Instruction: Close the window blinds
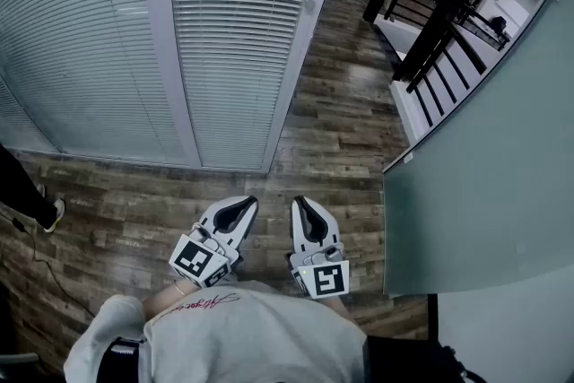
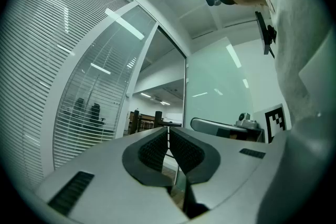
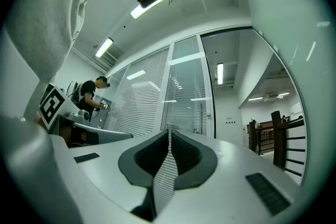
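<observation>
**Both grippers shut and empty, blinds well ahead**

Left gripper (image 1: 246, 204) and right gripper (image 1: 300, 204) were held side by side, close to the person's body. Both were over the wooden floor (image 1: 332, 130) and pointed toward the glazed wall.

Left fingers (image 2: 155, 152) were pressed together with only a hairline slit between the ribbed pads, and nothing was in them. Right fingers (image 3: 186, 152) were the same: closed tip to tip, gripping nothing. The slats seen through that slit were far behind, not held.

The window blinds (image 1: 238, 31) hung at the glass along the far edge of the floor, well apart from both grippers. That panel's slats were tilted open, and dark shapes of the room behind showed through. The left panel (image 1: 72, 40) looked closed and flat grey. A white frame post (image 1: 170, 40) stood between the two panels.

A frosted glass panel (image 1: 484, 175) ran along the right edge of the floor, with a dark railing (image 1: 430, 40) beyond it. A shoe (image 1: 54, 213) showed at the floor's left edge. In the right gripper view a bystander (image 3: 90, 96) stood close to the blinds.
</observation>
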### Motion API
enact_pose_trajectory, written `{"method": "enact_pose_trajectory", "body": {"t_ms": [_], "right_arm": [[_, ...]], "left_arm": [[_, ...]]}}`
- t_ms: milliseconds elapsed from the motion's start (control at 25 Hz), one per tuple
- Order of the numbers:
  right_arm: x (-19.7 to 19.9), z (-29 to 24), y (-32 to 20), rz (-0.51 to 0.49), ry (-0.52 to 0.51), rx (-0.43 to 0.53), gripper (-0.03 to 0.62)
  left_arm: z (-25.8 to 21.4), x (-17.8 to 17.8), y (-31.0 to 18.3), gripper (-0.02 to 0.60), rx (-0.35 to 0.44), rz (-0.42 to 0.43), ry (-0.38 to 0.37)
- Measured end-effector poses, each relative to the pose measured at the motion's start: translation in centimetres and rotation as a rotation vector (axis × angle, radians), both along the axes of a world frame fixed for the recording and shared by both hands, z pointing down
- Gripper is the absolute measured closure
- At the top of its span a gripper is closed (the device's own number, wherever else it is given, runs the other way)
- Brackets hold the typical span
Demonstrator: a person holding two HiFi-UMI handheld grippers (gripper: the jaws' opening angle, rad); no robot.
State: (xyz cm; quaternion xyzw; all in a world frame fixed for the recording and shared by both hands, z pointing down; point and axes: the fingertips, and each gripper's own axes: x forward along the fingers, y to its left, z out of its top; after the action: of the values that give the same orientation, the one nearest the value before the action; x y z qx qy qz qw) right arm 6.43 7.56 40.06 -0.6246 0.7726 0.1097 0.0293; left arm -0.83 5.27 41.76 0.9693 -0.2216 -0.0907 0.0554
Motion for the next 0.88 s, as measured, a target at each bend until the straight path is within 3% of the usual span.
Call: {"method": "enact_pose_trajectory", "body": {"t_ms": [440,880], "right_arm": [[0.8,-0.3,0.0,-0.003,-0.007,0.008,0.563],[-0.2,1.3,-1.5,-0.026,-0.011,-0.023,0.563]], "left_arm": [[-0.1,0.7,-0.1,0.561,-0.002,-0.003,-0.003],[1.1,-0.7,-0.8,0.561,-0.022,-0.039,-0.031]]}}
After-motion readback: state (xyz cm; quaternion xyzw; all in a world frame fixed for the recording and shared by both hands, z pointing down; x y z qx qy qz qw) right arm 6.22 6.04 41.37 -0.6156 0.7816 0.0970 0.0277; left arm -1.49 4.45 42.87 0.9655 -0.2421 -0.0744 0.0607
